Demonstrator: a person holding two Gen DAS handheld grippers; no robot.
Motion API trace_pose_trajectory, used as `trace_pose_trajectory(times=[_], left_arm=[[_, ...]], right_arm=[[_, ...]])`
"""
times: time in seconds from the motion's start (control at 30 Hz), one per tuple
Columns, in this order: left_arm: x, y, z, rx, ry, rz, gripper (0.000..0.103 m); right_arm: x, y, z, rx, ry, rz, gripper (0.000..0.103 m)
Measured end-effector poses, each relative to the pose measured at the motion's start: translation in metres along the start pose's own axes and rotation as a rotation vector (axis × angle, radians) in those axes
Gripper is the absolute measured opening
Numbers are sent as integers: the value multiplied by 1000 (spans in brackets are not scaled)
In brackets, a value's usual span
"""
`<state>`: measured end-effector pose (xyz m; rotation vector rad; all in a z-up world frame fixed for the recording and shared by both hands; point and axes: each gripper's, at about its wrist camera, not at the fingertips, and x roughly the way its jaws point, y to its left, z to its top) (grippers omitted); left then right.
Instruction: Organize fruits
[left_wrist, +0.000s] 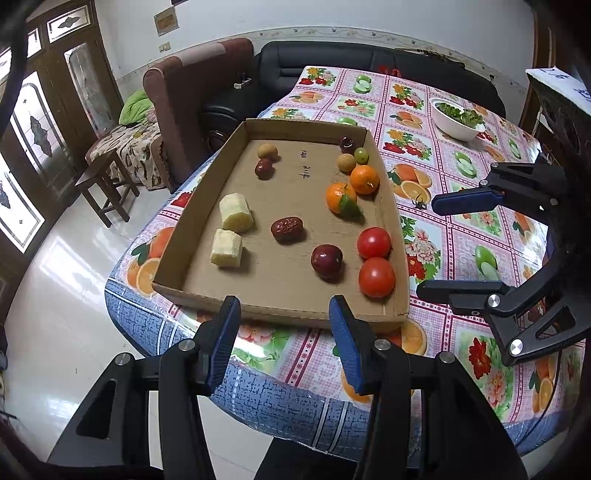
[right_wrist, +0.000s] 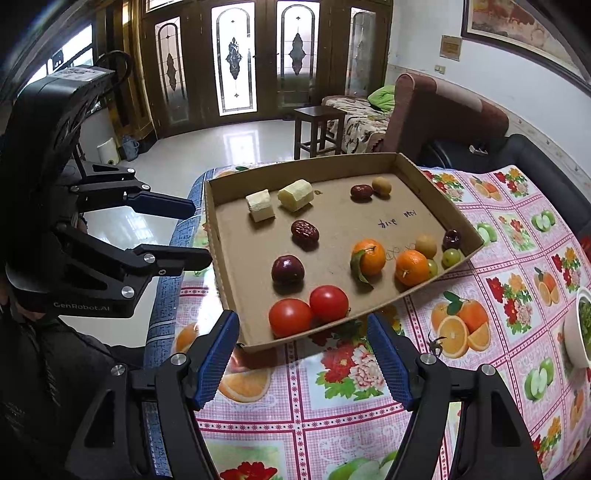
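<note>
On a table (left_wrist: 458, 236) covered with a pink fruit-print cloth sits a shallow cardboard tray (left_wrist: 391, 221) holding the fruit. Along its right side, in the left wrist view, two red tomatoes (left_wrist: 375, 260) touch each other near the front corner, and further back two oranges (left_wrist: 352, 188) lie side by side, one with a green leaf. Beyond them, in the far right corner, are a tan longan (left_wrist: 346, 162), a green grape (left_wrist: 361, 155) and a small dark fruit (left_wrist: 346, 143). A dark red plum (left_wrist: 326, 260) lies just left of the tomatoes, a wrinkled red date (left_wrist: 287, 229) near the middle, and two pale peeled cane chunks (left_wrist: 231, 230) along the left side. Another date and a tan longan sit together at the far left. The left gripper (left_wrist: 284, 314) hovers at the tray's near wall, its jaws well apart with nothing between them. The right gripper (right_wrist: 303, 332) hangs before the tomato corner, also wide and empty. A white bowl (left_wrist: 456, 122) of greens stands well apart on the table.
</note>
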<state>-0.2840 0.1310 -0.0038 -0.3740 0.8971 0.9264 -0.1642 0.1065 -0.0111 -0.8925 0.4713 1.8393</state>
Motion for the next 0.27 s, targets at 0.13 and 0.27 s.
trace_pose_trajectory(times=[0.13, 0.27], left_arm=[[-2, 1, -1, 2, -16, 7, 49], [-4, -2, 0, 12, -23, 0, 49]], right_arm=[[2, 2, 3, -7, -2, 4, 73], [2, 5, 5, -3, -7, 4, 73]])
